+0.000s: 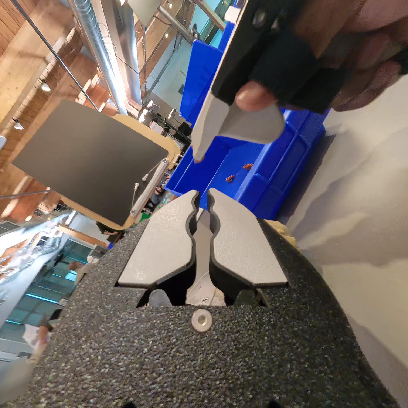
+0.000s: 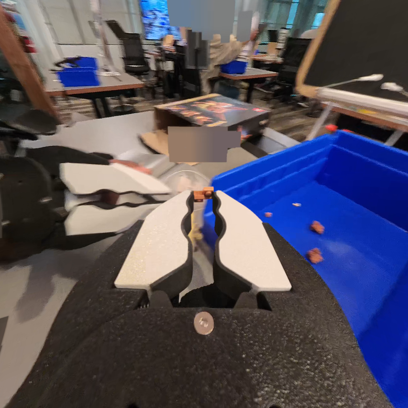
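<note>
My right gripper [image 2: 203, 195] is shut on a small orange-brown brick piece [image 2: 204, 193], pinched at the very fingertips, just left of a blue bin [image 2: 265, 172]. It also shows in the left wrist view [image 1: 198, 156], held by a gloved hand [image 1: 254, 97] above the bin [image 1: 276, 176]. My left gripper [image 1: 203, 194] points at the bin's near edge. Its tips stand a narrow slit apart with nothing between them. It also shows at the left of the right wrist view [image 2: 165, 197], lying on its side. Loose brown pieces [image 2: 317, 227] lie on the bin floor [image 1: 229, 178].
A clear plastic cup [image 2: 185, 181] stands beyond the right fingertips. A printed cardboard box [image 2: 209, 110] lies farther back on the grey table. A black board with a wooden rim [image 1: 88, 159] stands beside the bin. People, chairs and desks fill the background. Only a small space, under 4 cm, lies between the two pairs of fingers.
</note>
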Demonstrator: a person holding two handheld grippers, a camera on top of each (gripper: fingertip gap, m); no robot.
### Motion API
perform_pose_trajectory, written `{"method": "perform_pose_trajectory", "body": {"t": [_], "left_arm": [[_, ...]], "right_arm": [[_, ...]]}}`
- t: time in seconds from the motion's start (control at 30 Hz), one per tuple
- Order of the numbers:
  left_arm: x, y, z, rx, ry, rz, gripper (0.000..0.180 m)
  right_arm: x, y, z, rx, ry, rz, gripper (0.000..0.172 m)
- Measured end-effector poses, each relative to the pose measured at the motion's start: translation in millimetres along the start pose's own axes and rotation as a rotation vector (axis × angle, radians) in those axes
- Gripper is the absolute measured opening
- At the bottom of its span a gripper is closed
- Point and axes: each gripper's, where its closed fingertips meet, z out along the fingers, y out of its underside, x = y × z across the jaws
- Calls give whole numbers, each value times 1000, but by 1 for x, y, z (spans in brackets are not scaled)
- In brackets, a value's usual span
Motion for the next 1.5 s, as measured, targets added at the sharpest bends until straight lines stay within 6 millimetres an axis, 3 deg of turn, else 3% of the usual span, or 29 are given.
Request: {"method": "perform_pose_trajectory", "body": {"t": [0.1,0.23,0.37,0.53,0.73,0.83,1.0,1.17,1.3,1.4,1.5], "left_arm": [[-4,3,0,4,20,-79,5],[-15,5,-4,30,64,-194,5],[-27,12,-7,72,194,-395,7],[-29,38,-12,41,424,-626,15],[-21,69,-17,-65,547,-692,21],[-18,73,-16,-89,547,-673,21],[-10,75,-14,-113,549,-664,21],[-10,74,-12,-111,531,-659,21],[-11,74,-10,-109,516,-669,20],[-11,73,-10,-108,509,-662,20],[-11,71,-10,-102,501,-661,19]], "right_arm": [[44,-1,4,-63,181,1,16],[60,2,0,-73,244,-2,28],[49,9,-11,-63,235,-61,30],[10,35,-10,-100,104,-190,25],[-14,70,1,-180,7,-201,25],[-15,75,2,-188,12,-218,25],[-11,71,1,-161,31,-206,13],[-4,44,-8,-45,79,-248,7],[43,0,-20,35,303,-333,11],[71,-4,-14,-74,376,-324,31],[75,-9,-14,-42,384,-312,36]]}}
